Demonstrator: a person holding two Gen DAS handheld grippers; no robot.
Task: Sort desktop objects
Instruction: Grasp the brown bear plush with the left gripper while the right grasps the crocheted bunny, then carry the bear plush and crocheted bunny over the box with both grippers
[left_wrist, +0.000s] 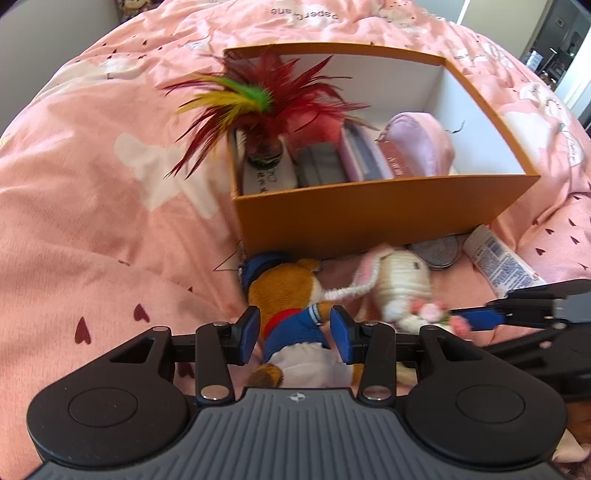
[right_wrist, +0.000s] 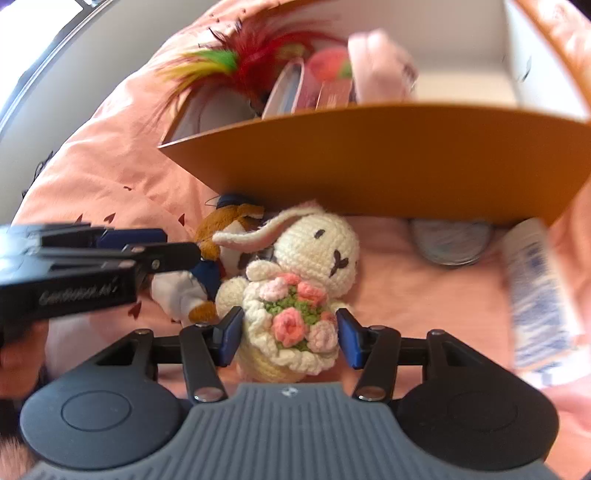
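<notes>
In the left wrist view, the left gripper (left_wrist: 294, 332) sits at the lower centre of the frame with its blue-padded jaws spread on either side of a brown plush bear (left_wrist: 291, 295) in a blue sailor outfit. The bear's torso lies between the pads, but I cannot tell whether they are touching it. The bear lies on the pink bedspread (left_wrist: 92, 206), its head pointing up the frame toward the orange box (left_wrist: 369, 210), which fills the upper centre.

In the right wrist view, the right gripper (right_wrist: 290, 336) is at the lower centre, jaws parted around the crocheted white bunny (right_wrist: 306, 273) with a bouquet of pink flowers; the bouquet sits between the pads with a small gap showing on each side. The bunny lies just right of the bear, touching it, below the box's near wall.

Inside the box, a red feather shuttlecock (left_wrist: 262, 107) stands at the upper left, beside a dark grey case (left_wrist: 321, 166) and a pink pouch (left_wrist: 421, 144). At the right of the frame, a white-and-blue tube (left_wrist: 498, 262) and a grey round tin (left_wrist: 437, 251) lie against the box's front.
</notes>
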